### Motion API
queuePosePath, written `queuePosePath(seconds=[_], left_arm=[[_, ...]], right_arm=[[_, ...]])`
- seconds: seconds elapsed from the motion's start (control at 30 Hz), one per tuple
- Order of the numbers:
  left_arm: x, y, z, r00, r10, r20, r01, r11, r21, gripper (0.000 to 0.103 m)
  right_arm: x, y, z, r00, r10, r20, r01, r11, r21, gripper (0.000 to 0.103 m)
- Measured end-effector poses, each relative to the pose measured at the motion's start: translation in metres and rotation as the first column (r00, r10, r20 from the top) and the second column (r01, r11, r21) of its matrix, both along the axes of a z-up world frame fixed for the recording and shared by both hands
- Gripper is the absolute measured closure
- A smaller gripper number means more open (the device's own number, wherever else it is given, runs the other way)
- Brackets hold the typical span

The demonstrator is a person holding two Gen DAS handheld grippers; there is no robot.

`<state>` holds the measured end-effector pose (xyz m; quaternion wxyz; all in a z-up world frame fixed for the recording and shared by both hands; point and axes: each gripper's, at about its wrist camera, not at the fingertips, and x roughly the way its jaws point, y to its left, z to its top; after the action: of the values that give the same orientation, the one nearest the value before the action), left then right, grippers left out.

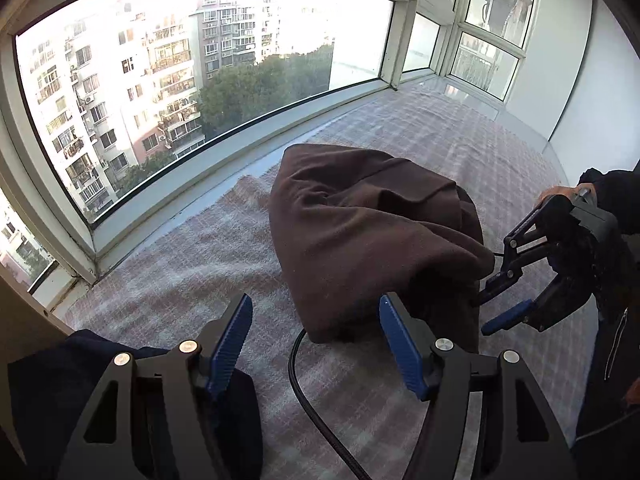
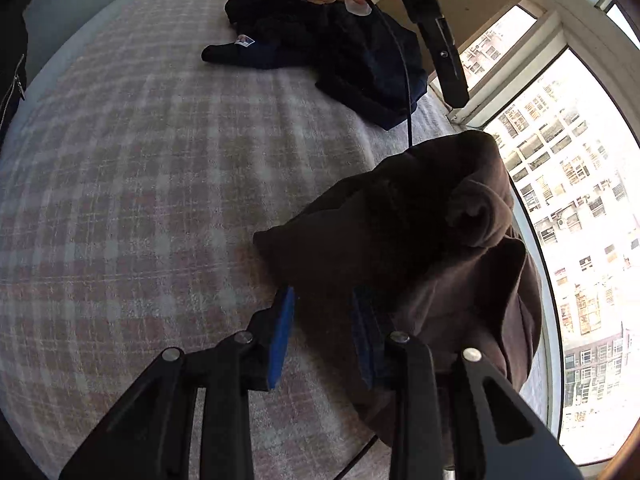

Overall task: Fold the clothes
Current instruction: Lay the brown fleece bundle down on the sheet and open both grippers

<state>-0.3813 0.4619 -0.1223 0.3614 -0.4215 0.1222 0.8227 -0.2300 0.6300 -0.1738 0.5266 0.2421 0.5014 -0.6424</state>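
A brown garment (image 1: 372, 232) lies bunched in a heap on the plaid blanket (image 1: 440, 152) near the window. My left gripper (image 1: 316, 340) hovers just in front of it, open, with only blanket and a black cable (image 1: 296, 368) between its blue pads. My right gripper (image 1: 486, 312) comes in from the right at the heap's lower edge. In the right wrist view the brown garment (image 2: 420, 240) reaches in between the right gripper (image 2: 324, 328) fingers, whose pads stand apart and do not press it. A navy garment (image 2: 340, 52) lies crumpled farther off.
A large window (image 1: 160, 80) with a white sill runs along the blanket's far side. A white wall (image 1: 580, 80) closes the right end. The navy garment (image 1: 48, 380) lies under my left gripper. A person's dark zipped jacket (image 1: 612, 340) stands at the right edge.
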Motion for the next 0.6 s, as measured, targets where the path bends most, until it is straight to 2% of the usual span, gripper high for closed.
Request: queuePosePath(seconds=[0.1,0.17,0.2,0.27,0.33,0.4,0.43,0.5,0.53,0.6], left_arm=[[-0.003,-0.004,0.002,1.0,0.01,0.007,-0.01,1.0,0.014,0.039],[-0.005,-0.008,0.003,1.0,0.018,0.012,-0.018,1.0,0.022,0.039],[-0.007,-0.01,0.003,1.0,0.024,0.016,-0.024,0.999,0.022,0.039],[-0.009,-0.012,0.002,0.999,0.029,0.022,-0.03,0.999,0.024,0.039],[-0.01,-0.012,0.0,0.999,0.033,0.027,-0.034,0.999,0.028,0.039],[-0.01,-0.012,-0.001,0.999,0.025,0.033,-0.026,0.999,0.022,0.039],[-0.009,-0.012,-0.002,0.999,0.02,0.037,-0.021,1.0,0.018,0.039],[-0.008,-0.01,-0.004,0.999,0.01,0.038,-0.01,1.0,-0.003,0.039],[-0.008,-0.009,-0.006,0.999,0.008,0.04,-0.008,1.0,-0.007,0.039],[-0.009,-0.007,-0.007,0.999,0.006,0.045,-0.005,1.0,-0.002,0.039]], right_arm=[[-0.001,-0.009,-0.01,0.999,0.042,-0.028,-0.041,0.999,0.028,0.073],[-0.009,-0.012,-0.008,0.999,0.039,0.024,-0.04,0.999,0.032,0.073],[-0.016,-0.013,-0.006,0.997,0.019,0.077,-0.022,0.999,0.036,0.074],[-0.032,-0.015,-0.001,0.982,-0.039,0.184,0.033,0.999,0.038,0.081],[-0.039,-0.014,0.003,0.974,-0.062,0.217,0.057,0.998,0.03,0.084],[-0.031,-0.008,0.009,0.982,-0.03,0.185,0.029,1.0,0.007,0.084],[-0.024,-0.006,0.01,0.99,-0.011,0.144,0.01,1.0,0.006,0.082],[-0.009,-0.001,0.011,0.998,0.024,0.05,-0.025,1.0,0.009,0.059],[-0.003,-0.001,0.009,0.999,0.043,0.004,-0.043,0.999,0.014,0.042],[0.003,-0.003,0.004,0.996,0.08,-0.039,-0.079,0.996,0.029,0.039]])
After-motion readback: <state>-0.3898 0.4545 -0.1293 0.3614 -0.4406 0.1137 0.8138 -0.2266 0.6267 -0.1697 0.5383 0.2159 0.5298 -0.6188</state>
